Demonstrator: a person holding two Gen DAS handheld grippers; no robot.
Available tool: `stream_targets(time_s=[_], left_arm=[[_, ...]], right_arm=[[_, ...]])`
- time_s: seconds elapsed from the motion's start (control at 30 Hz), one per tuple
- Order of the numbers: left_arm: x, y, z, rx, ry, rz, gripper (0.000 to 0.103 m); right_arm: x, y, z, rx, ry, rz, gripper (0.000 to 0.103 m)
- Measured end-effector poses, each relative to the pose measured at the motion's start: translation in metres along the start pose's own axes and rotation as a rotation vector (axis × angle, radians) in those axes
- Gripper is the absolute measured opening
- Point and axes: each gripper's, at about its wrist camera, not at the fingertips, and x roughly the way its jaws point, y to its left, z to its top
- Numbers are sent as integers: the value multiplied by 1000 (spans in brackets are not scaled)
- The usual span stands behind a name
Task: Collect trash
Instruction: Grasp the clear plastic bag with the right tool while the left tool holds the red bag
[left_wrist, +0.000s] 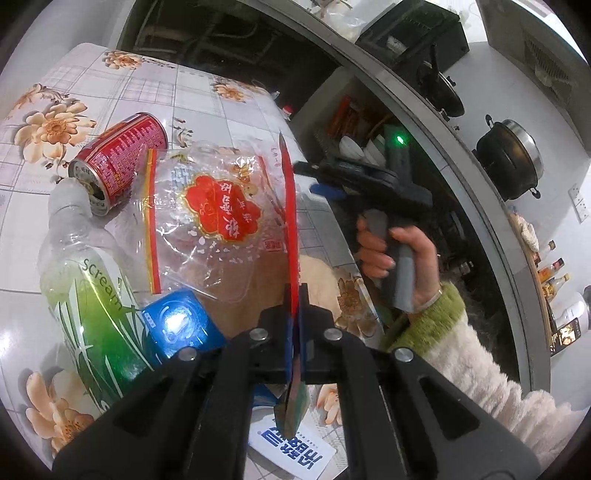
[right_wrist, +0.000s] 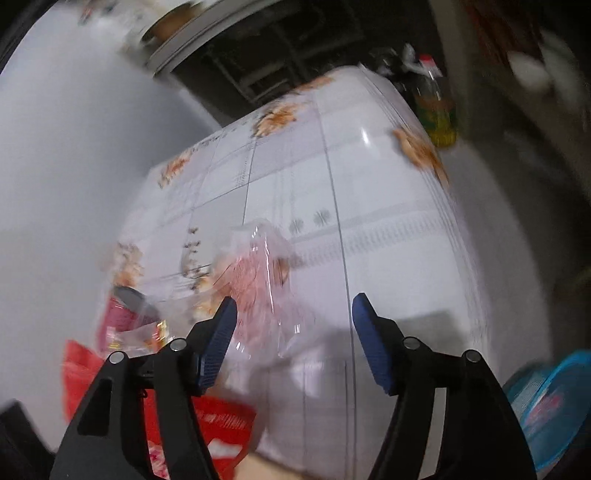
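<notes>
My left gripper (left_wrist: 294, 295) is shut on the red edge of a clear plastic bag (left_wrist: 221, 221) with a red flower label, which it holds over the floral table (left_wrist: 207, 99). Beside the bag lie a red drink can (left_wrist: 122, 158), a clear and green bottle (left_wrist: 88, 288) and a blue packet (left_wrist: 177, 325). A hand holds my right gripper (left_wrist: 310, 179) off the table's right edge. In the blurred right wrist view my right gripper (right_wrist: 293, 314) stands open with nothing between its pads. The bag (right_wrist: 258, 280) and the can (right_wrist: 125, 314) lie beyond it.
A white card with blue print (left_wrist: 295, 450) lies under my left gripper. Red packaging (right_wrist: 221, 424) sits at the near left in the right wrist view and a blue item (right_wrist: 554, 398) at the right. An oil bottle (right_wrist: 436, 107) stands past the table's far corner. A counter with pots (left_wrist: 509, 155) runs on the right.
</notes>
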Motion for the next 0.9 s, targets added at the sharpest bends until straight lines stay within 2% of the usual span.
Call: stream_targets(time_s=[0.1, 0.2, 0.23, 0.37, 0.43, 0.53, 0.6, 0.77, 0.9], left_arm=[[0, 1, -1, -1, -3, 2, 1], [1, 0, -1, -6, -6, 3, 1], [0, 0, -1, -8, -8, 1, 1], [-1, 0, 1, -7, -16, 2, 1], [-1, 0, 1, -7, -18, 2, 1], [0, 1, 1, -13, -21, 3, 1], [0, 1, 1, -16, -22, 2, 1], [-2, -3, 0, -10, -33, -4, 1], [-5, -9, -1, 2, -43, -12, 0]], right_arm=[[18, 18, 9, -103, 22, -64, 63], [32, 20, 16, -118, 47, -92, 60], [36, 19, 18, -114, 57, -96, 53], [44, 21, 21, -131, 67, -97, 39], [44, 19, 19, -123, 80, -75, 24], [38, 18, 15, -133, 68, -71, 10], [30, 17, 11, -140, 42, -103, 9], [7, 5, 3, -111, -13, -115, 8], [-30, -8, -7, -77, -87, -114, 8]])
